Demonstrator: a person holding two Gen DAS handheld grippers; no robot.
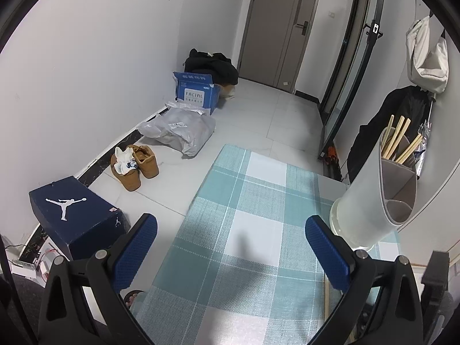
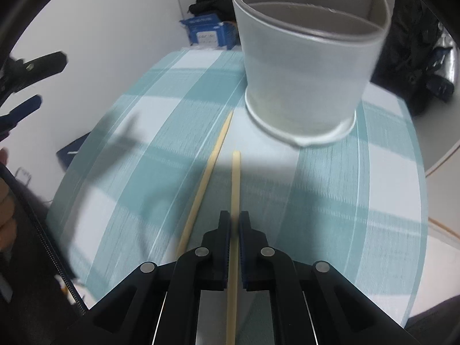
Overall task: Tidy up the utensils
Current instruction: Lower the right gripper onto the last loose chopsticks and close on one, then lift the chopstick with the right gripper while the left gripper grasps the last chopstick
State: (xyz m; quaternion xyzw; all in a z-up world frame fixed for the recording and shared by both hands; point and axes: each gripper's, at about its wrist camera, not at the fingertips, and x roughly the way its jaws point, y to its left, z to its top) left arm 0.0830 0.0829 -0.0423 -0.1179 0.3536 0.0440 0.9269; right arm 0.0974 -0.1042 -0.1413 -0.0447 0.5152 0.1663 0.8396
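Observation:
A white utensil holder [image 2: 304, 74] with inner compartments stands on the teal checked tablecloth [image 2: 359, 195]. In the left wrist view the holder [image 1: 371, 198] sits at the right with several wooden chopsticks [image 1: 398, 141] upright in its far compartment. My right gripper [image 2: 235, 218] is shut on one pale wooden chopstick [image 2: 235, 178], which points toward the holder's base. A second chopstick [image 2: 211, 166] lies on the cloth just left of it. My left gripper [image 1: 230, 230] hangs open over the cloth with nothing between its blue pads [image 1: 135, 256]. The left gripper [image 2: 28, 86] also shows at the left edge of the right wrist view.
On the floor to the left lie a dark shoebox [image 1: 77, 212], brown shoes [image 1: 135, 166], a grey plastic bag [image 1: 181, 129] and a blue carton [image 1: 195, 92]. A door [image 1: 281, 26] is at the back. Dark clothing [image 1: 388, 126] hangs behind the holder.

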